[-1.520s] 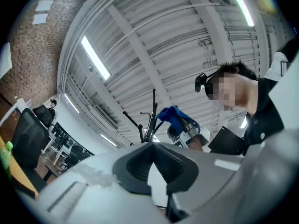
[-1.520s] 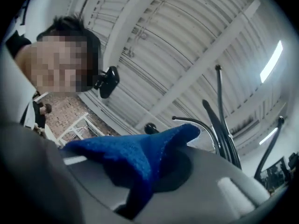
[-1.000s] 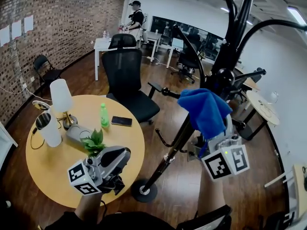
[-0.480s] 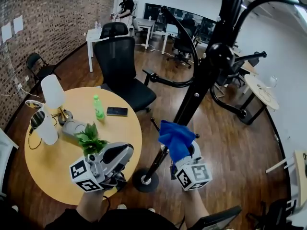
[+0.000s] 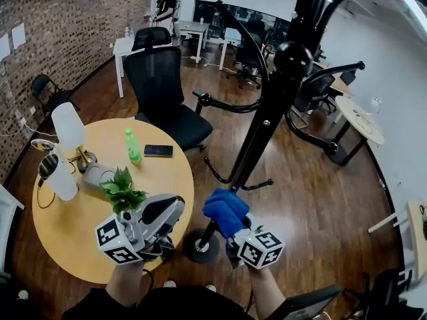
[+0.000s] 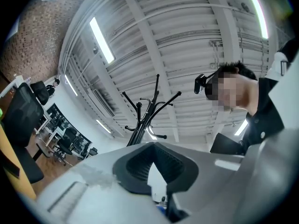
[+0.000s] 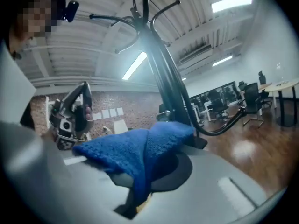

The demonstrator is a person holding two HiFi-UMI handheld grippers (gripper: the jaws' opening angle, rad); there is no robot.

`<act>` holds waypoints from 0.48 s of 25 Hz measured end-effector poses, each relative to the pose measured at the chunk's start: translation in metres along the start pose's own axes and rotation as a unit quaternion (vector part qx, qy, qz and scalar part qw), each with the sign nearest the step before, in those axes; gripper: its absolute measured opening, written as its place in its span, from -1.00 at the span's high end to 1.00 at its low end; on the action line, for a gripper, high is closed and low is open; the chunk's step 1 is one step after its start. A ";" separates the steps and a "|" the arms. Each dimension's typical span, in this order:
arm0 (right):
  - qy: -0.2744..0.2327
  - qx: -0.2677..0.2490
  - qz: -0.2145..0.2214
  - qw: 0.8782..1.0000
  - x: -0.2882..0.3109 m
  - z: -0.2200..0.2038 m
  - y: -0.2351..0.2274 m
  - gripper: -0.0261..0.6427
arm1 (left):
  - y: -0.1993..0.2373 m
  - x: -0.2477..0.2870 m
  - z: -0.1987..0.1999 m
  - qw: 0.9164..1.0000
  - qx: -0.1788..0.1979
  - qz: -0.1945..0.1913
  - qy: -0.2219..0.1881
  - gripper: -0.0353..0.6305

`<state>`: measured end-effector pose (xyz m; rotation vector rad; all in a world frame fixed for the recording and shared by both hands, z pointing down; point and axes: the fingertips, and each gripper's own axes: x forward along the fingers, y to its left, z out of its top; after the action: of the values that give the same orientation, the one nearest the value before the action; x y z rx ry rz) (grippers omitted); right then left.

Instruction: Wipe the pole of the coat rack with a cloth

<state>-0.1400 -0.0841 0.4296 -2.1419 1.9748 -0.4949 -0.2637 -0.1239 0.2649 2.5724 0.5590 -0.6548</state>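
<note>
The right claw sits at the lower middle of the head view, closed on a blue cloth. In the right claw's own view the cloth is pinched between the jaws and spills over both of them. The bunched cloth is pressed against the low end of the black coat rack pole, just above the round base on the wooden floor. From there the pole slants up towards the upper right of the frame, where its curved hooks spread out.

The left claw hangs at the lower left, over the near edge of the round wooden counter, well apart from the pole. Its own view shows the left claw with jaws drawn together at the tips and nothing held between them.

On the counter stand a small green plant, a green bottle, a dark phone and a white lamp. A black office chair stands beyond the counter, and a person stands at the far upper left
</note>
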 end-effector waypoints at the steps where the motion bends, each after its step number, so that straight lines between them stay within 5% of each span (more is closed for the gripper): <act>1: 0.002 0.012 0.021 1.000 0.000 0.002 0.008 0.86 | 0.000 0.000 0.001 1.000 0.000 0.000 0.000 0.91; 3: 0.000 0.014 0.026 1.000 0.005 0.004 0.009 0.86 | 0.001 0.000 0.002 1.000 0.001 0.000 -0.002 0.91; 7: -0.018 -0.007 -0.050 0.999 0.016 0.009 -0.025 0.86 | -0.002 -0.002 0.003 1.000 0.002 -0.003 -0.001 0.91; 12: -0.094 -0.063 -0.058 0.992 0.010 0.085 -0.007 0.86 | -0.003 -0.009 0.011 1.000 0.016 0.002 -0.011 0.91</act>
<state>-0.1016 -0.1004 0.3548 -2.2936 1.8324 -0.1819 -0.2761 -0.1295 0.2607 2.5927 0.5412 -0.6962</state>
